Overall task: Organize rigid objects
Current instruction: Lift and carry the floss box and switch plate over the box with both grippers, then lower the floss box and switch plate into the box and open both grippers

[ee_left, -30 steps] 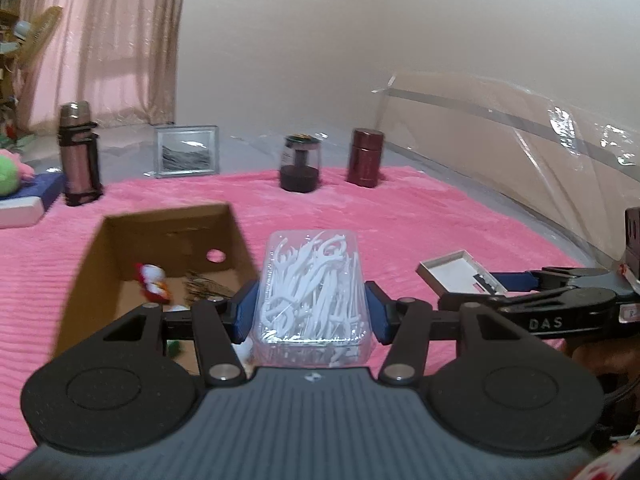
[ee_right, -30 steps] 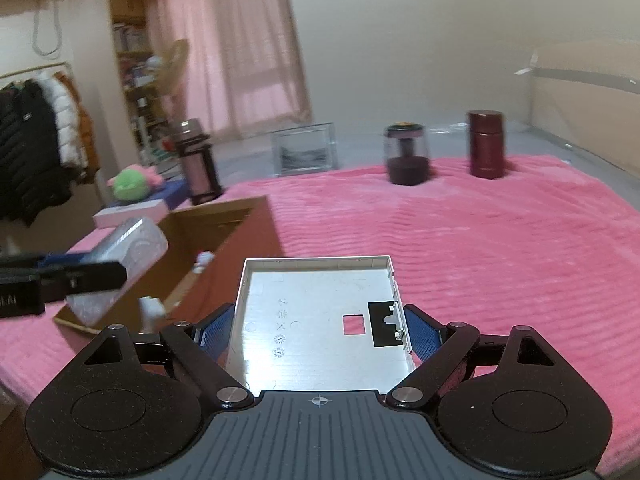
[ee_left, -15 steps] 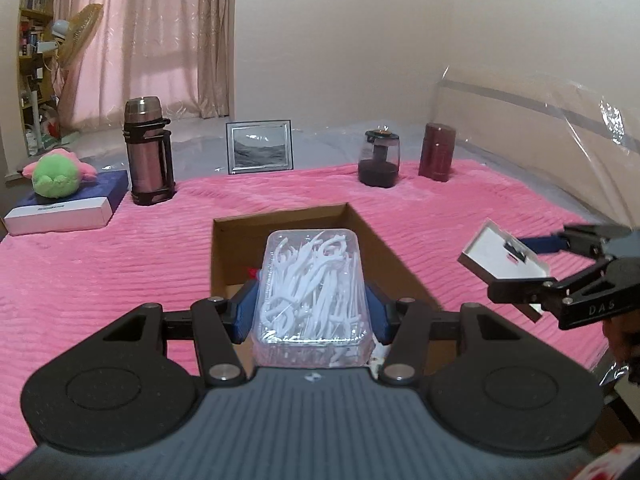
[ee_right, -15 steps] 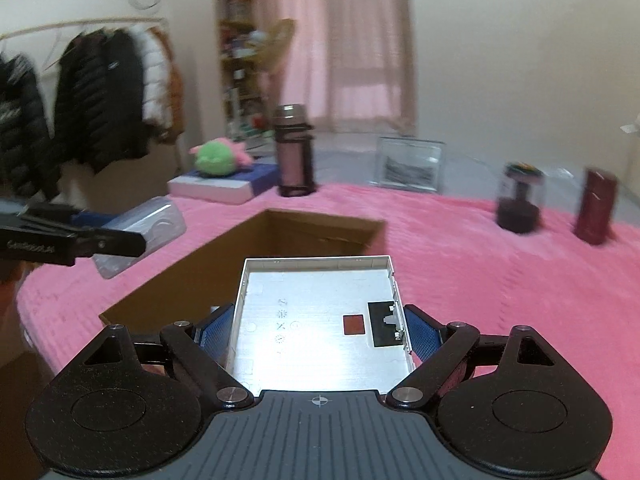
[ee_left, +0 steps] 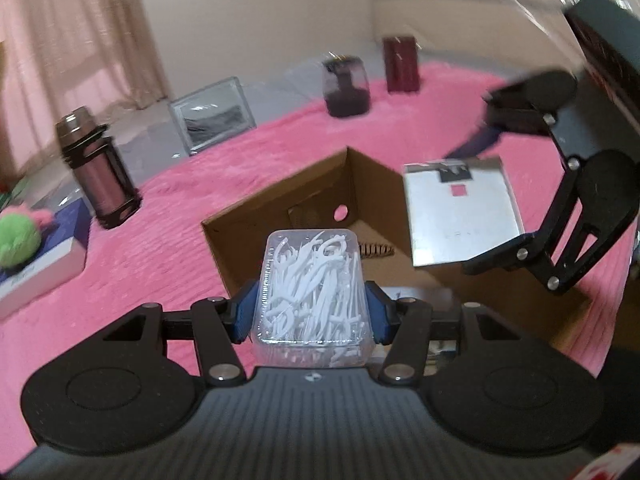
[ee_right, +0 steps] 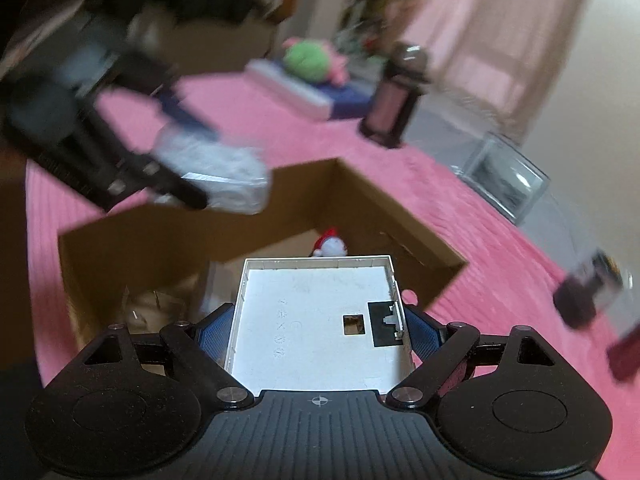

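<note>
My left gripper [ee_left: 310, 314] is shut on a clear plastic box of white floss picks [ee_left: 312, 292] and holds it over the near edge of an open cardboard box [ee_left: 280, 208]. My right gripper [ee_right: 320, 330] is shut on a flat white plastic tray [ee_right: 316, 316] and holds it above the same cardboard box [ee_right: 384, 208]. The tray also shows in the left wrist view [ee_left: 460, 216], tilted over the box's right side. The floss box shows blurred in the right wrist view [ee_right: 216, 176]. A small red and white toy [ee_right: 330, 242] lies inside the box.
The box sits on a pink blanket [ee_left: 160, 240]. Behind it stand a thermos [ee_left: 98, 172], a picture frame [ee_left: 214, 114], a dark glass jar [ee_left: 346, 86] and a maroon canister [ee_left: 400, 64]. A green plush on a flat box [ee_left: 24, 248] lies at the left.
Both grippers have tilted and moved in over the cardboard box, still holding their objects. The right gripper with the tray has come close to the left one.
</note>
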The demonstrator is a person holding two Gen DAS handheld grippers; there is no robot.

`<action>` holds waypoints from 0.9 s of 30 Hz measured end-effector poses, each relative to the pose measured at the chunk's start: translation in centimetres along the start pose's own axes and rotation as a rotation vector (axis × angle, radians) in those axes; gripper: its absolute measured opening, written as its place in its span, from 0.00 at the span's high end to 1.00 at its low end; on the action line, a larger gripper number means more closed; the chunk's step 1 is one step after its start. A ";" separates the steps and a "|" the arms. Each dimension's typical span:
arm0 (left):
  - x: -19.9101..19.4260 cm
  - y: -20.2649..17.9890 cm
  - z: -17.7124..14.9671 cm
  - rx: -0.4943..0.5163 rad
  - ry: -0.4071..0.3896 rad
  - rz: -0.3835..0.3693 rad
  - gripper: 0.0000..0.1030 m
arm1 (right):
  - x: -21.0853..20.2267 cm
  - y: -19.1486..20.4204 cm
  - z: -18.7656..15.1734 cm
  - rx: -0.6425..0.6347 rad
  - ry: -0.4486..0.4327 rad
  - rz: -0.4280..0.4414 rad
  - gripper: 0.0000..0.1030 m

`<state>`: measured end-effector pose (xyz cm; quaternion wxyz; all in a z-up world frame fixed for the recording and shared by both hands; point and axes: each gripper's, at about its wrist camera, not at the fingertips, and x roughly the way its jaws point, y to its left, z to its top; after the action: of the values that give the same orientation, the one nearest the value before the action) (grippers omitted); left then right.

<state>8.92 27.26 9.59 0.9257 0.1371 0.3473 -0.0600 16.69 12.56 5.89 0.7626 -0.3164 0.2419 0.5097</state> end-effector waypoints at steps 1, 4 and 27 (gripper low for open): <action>0.6 0.2 0.2 0.021 0.012 -0.008 0.51 | 0.9 0.1 0.4 -0.048 0.020 0.008 0.18; 2.6 0.6 0.6 0.097 0.057 -0.027 0.51 | 3.1 -0.2 1.0 -0.146 0.074 0.037 0.18; 14.1 0.7 0.0 0.365 0.306 -0.180 0.51 | 15.9 -1.5 0.6 -0.433 0.400 0.197 0.18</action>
<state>19.66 27.70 0.45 0.8133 0.2778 0.4777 -0.1823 23.95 22.48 -4.38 0.5616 -0.5407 0.3026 0.5483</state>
